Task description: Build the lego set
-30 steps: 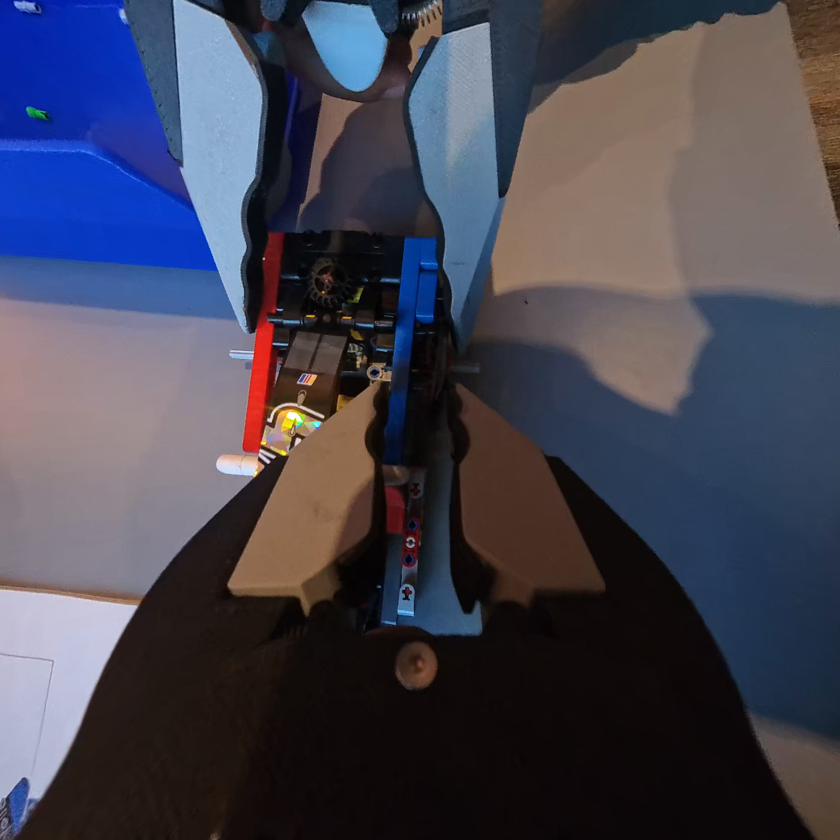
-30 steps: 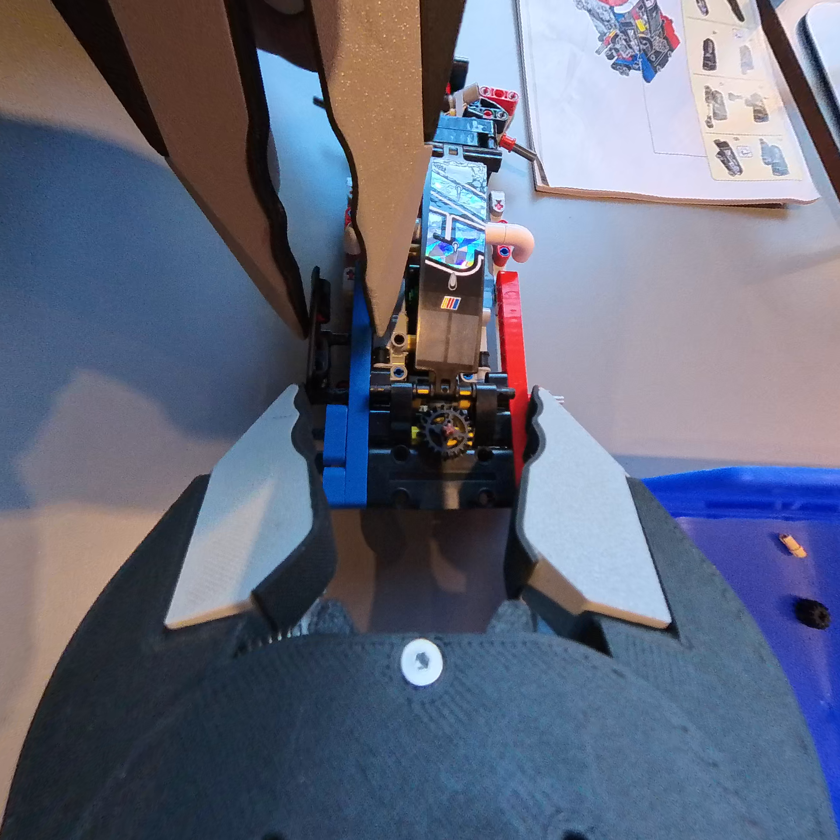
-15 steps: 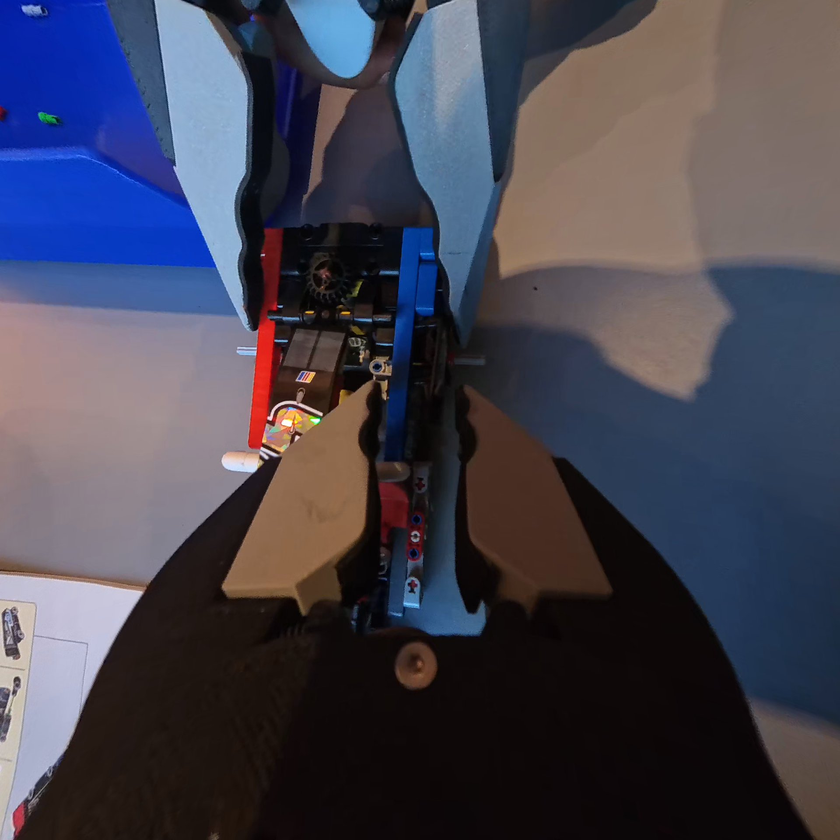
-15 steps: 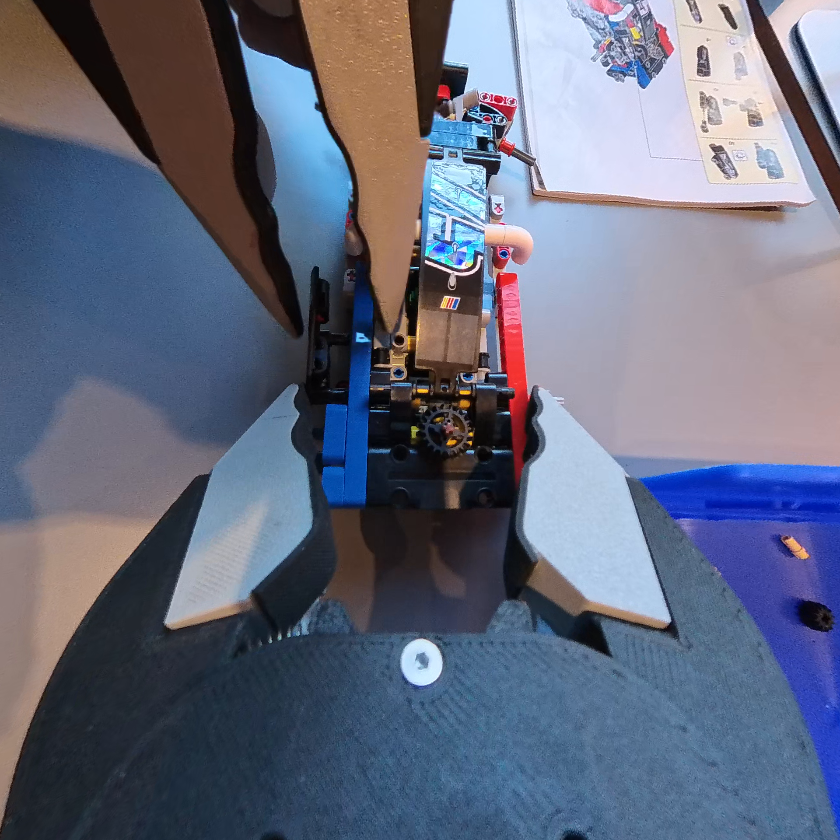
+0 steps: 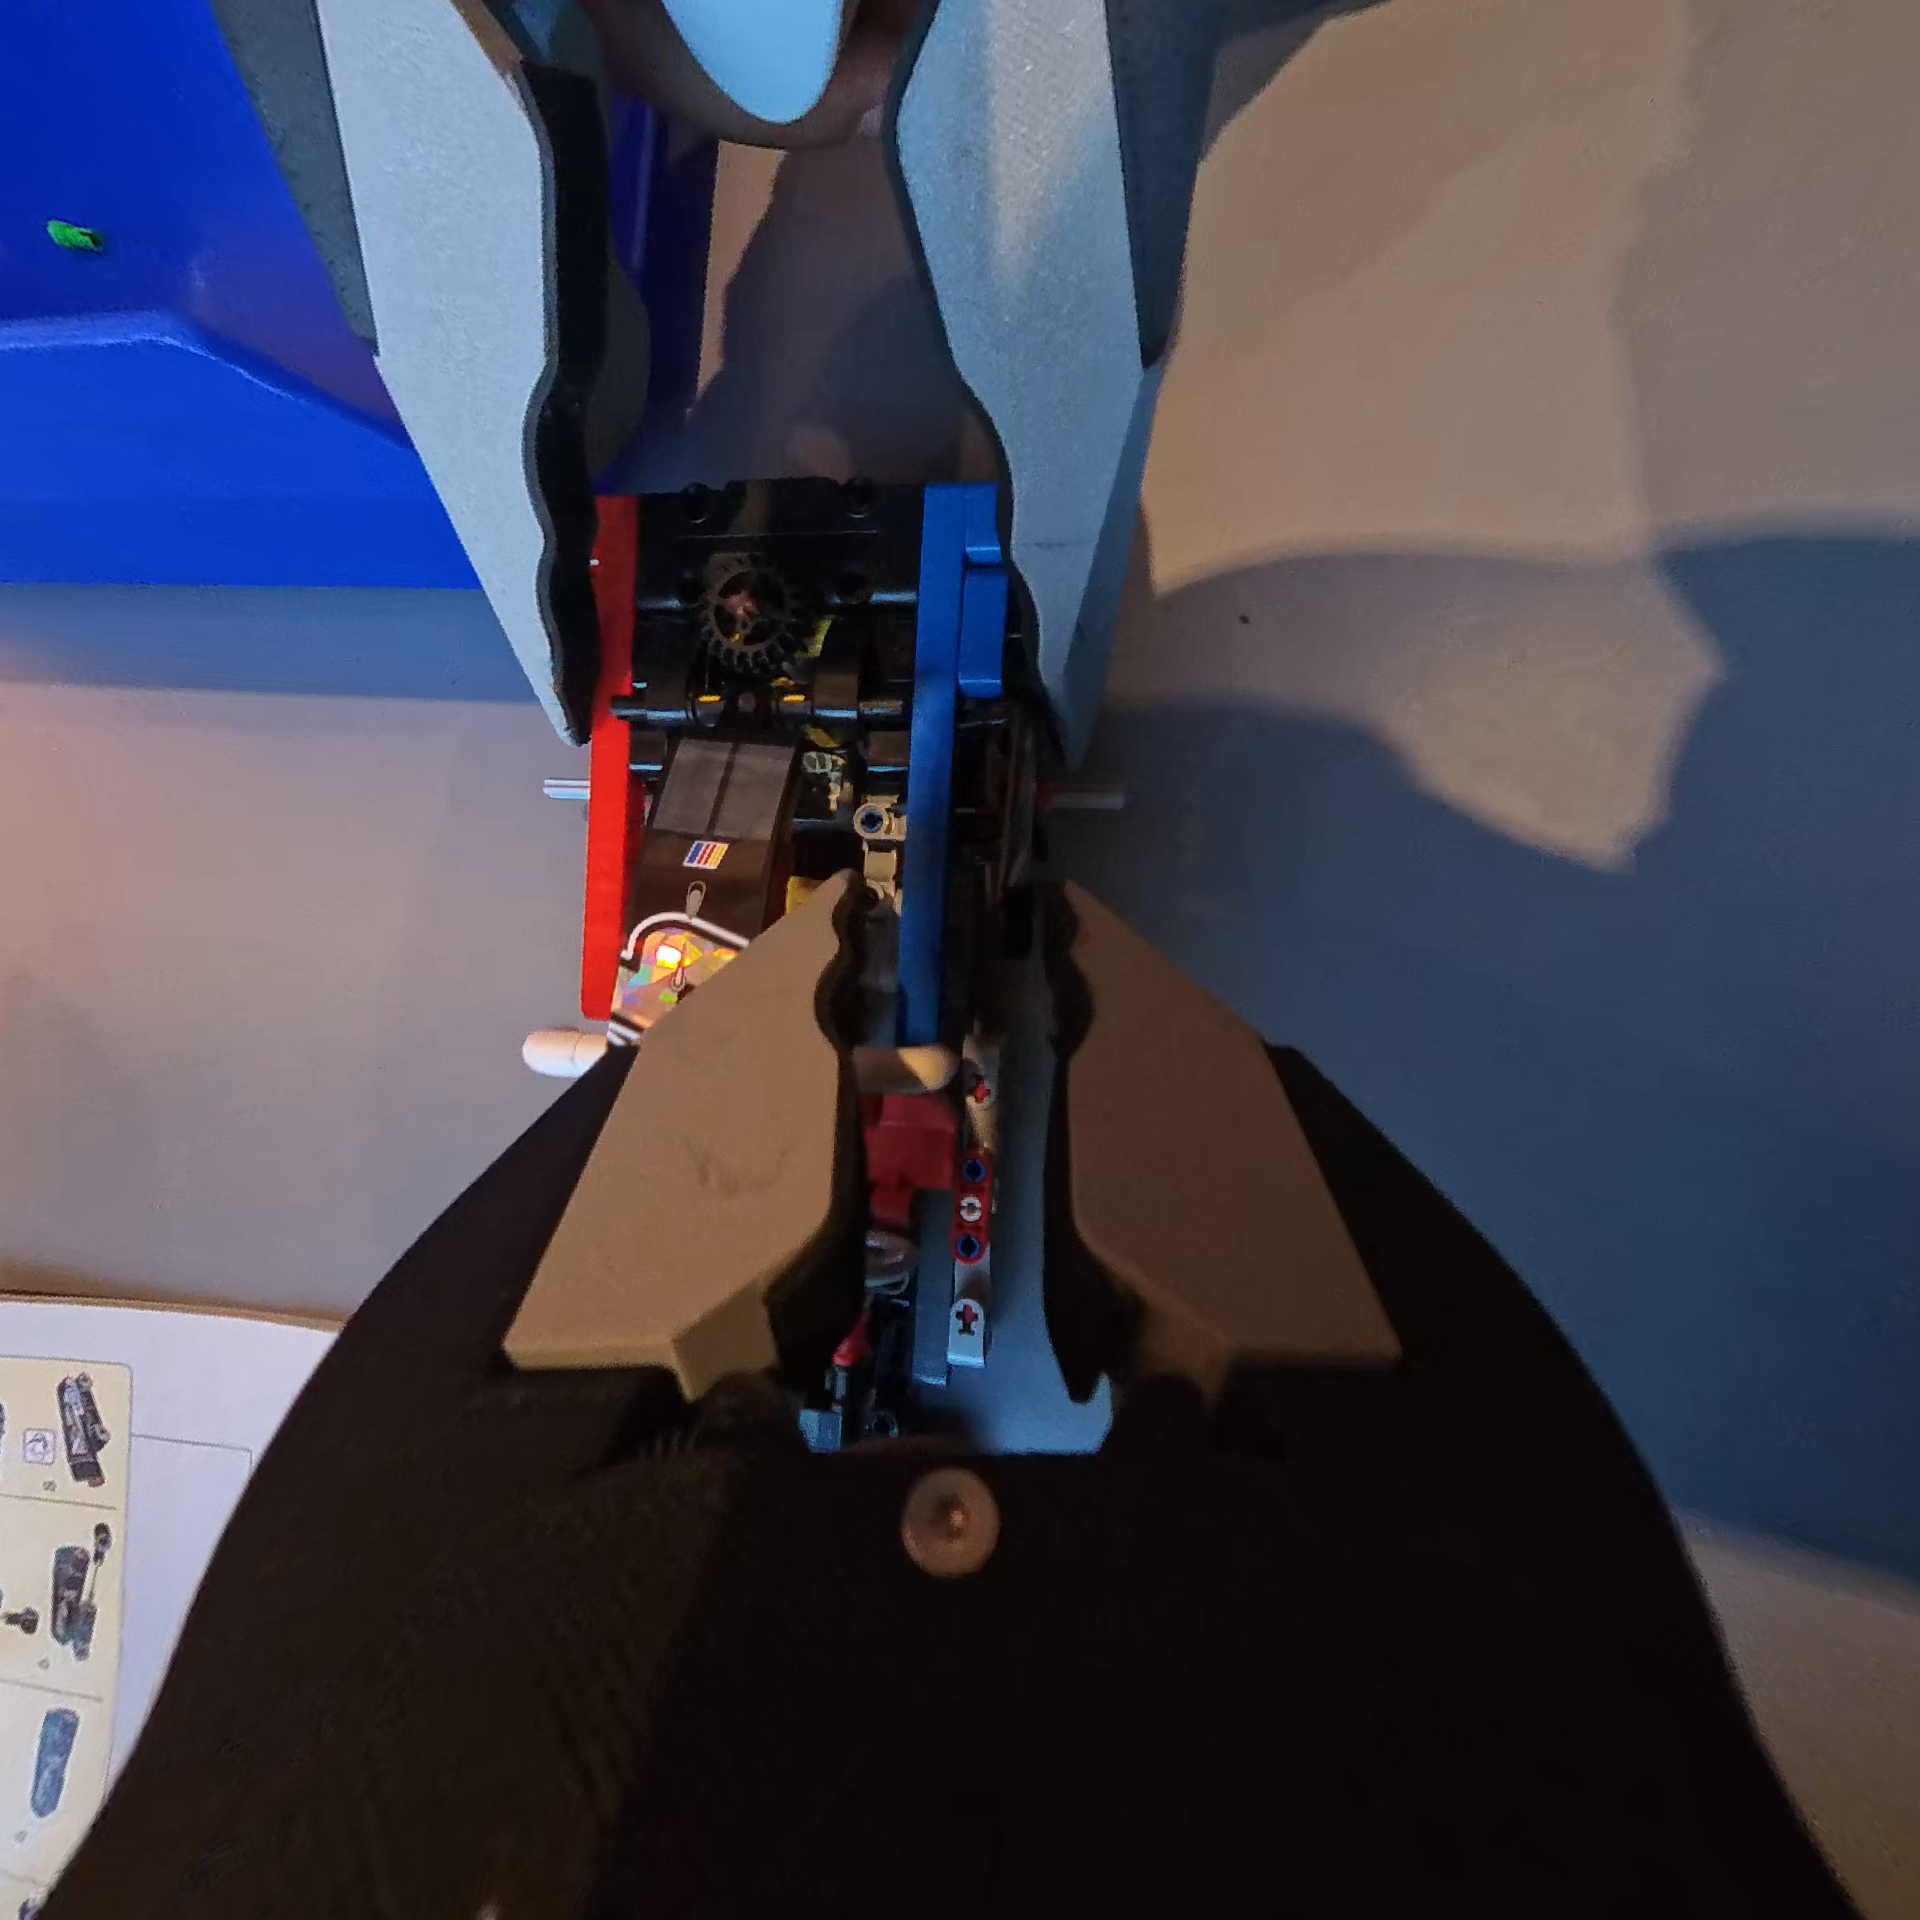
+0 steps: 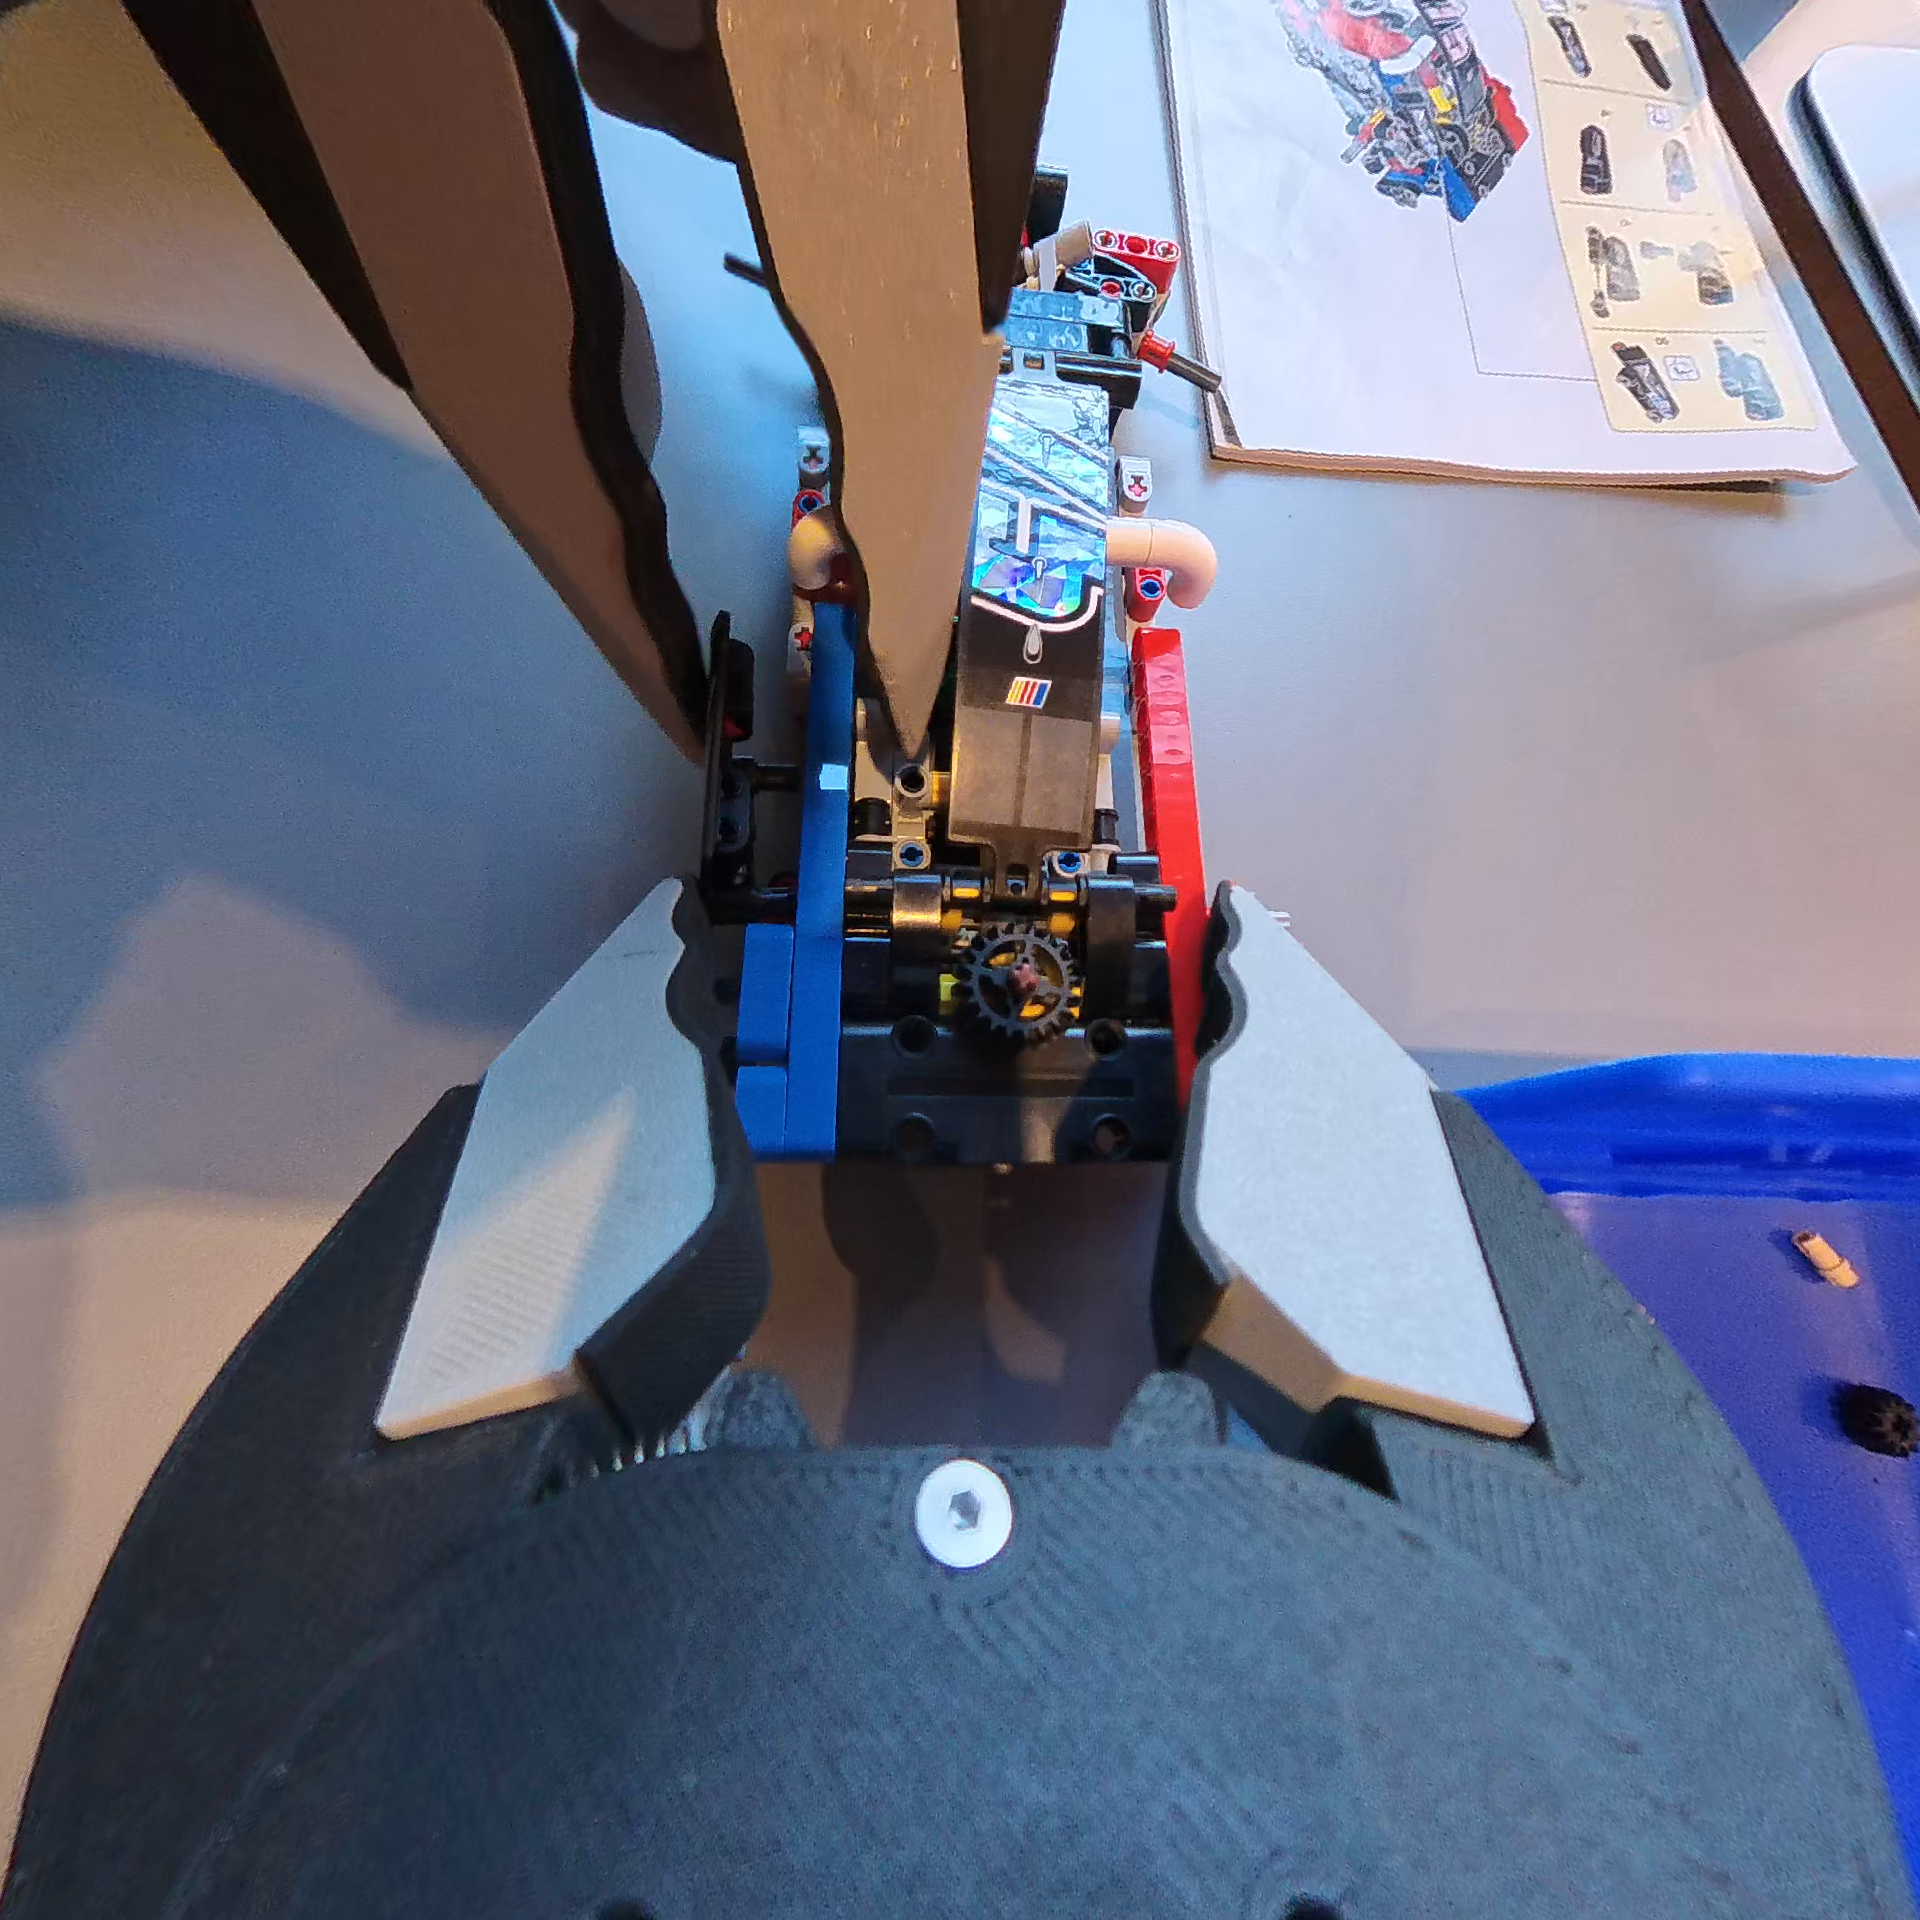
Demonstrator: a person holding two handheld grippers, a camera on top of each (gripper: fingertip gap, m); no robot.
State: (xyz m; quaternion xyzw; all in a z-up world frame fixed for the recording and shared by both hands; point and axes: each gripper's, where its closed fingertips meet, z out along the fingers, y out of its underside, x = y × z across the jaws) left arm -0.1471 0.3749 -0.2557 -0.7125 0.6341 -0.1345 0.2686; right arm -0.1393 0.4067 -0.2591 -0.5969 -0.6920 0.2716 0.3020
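The lego car model lies on the grey table, with a red side beam, a blue side beam and a black gear at its end. My right gripper, with grey fingers, is shut across that end and presses on the red beam and the blue beam. It also shows in the left wrist view. My left gripper, with tan fingers, is closed around the blue beam and a black side piece. One of its fingers is inside the model and one is outside.
A blue parts bin stands beside the model and holds a tan pin and a small black gear. The bin also shows in the left wrist view. The instruction booklet lies past the model's far end.
Both grippers keep their hold on the model. The left wrist view has shifted a little, so more of the booklet shows at its lower left.
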